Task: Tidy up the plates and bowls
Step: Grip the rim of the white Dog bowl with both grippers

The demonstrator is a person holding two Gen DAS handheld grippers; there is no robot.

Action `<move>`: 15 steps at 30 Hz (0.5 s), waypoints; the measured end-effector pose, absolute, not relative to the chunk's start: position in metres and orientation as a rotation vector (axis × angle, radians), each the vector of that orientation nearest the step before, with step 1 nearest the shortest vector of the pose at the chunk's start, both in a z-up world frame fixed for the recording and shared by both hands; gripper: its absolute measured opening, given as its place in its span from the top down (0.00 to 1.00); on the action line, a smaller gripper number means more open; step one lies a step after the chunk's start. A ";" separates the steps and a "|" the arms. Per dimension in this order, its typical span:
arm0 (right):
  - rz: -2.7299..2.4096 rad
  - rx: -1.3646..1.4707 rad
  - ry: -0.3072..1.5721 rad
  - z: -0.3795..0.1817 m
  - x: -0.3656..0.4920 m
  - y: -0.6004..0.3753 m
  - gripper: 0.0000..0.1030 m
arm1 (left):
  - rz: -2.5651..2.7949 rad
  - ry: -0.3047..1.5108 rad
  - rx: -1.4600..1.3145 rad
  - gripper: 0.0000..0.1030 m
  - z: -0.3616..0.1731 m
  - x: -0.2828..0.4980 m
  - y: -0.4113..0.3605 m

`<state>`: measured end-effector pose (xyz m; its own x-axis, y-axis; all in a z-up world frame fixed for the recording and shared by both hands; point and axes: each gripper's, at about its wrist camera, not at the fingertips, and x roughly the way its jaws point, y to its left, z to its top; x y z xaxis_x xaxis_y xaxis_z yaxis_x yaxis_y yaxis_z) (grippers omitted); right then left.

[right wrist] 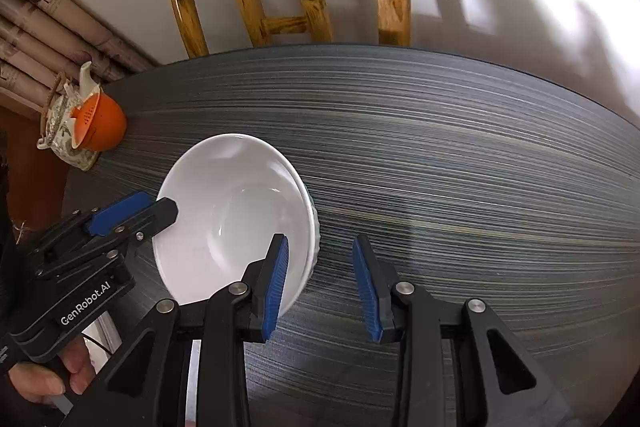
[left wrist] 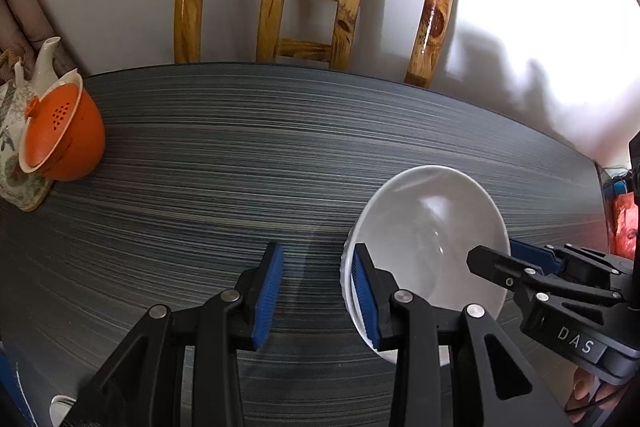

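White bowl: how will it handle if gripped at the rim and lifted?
Likely rigid but breakable: the white bowl looks like glazed ceramic. Probably slippery: its glossy surface shows reflections. It seems nested in a second bowl, so it may slide or rock when pushed.

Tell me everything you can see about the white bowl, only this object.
The white bowl is round, deep, glossy like glazed ceramic, and empty. It seems to sit inside a second white dish, whose textured edge shows beneath its rim. It is upright on the dark striped table. The left hand-held gripper and the right hand-held gripper straddle opposite sides of its rim, pads apart; contact is unclear.
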<state>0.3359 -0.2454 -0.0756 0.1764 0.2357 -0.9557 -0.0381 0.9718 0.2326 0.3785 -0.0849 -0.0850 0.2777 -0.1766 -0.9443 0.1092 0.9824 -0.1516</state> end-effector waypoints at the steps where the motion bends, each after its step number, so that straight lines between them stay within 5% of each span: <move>1: 0.194 0.173 1.383 -0.077 0.337 -0.245 0.70 | -0.191 1.282 -0.055 0.65 -0.088 0.379 -0.086; 6: 0.194 0.162 1.399 -0.087 0.339 -0.240 0.76 | -0.190 1.297 -0.044 0.66 -0.098 0.380 -0.091; 10: 0.209 0.177 1.411 -0.093 0.339 -0.237 0.84 | -0.244 1.298 -0.053 0.94 -0.100 0.377 -0.101; 15: 0.211 0.170 1.405 -0.093 0.338 -0.232 0.87 | -0.225 1.282 0.014 0.94 -0.097 0.372 -0.110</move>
<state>0.3377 -0.2318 -0.0932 0.1513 0.2461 -0.9574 -0.0459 0.9692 0.2419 0.3718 -0.1105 -0.0965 0.2660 -0.1592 -0.9507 0.1744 0.9779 -0.1149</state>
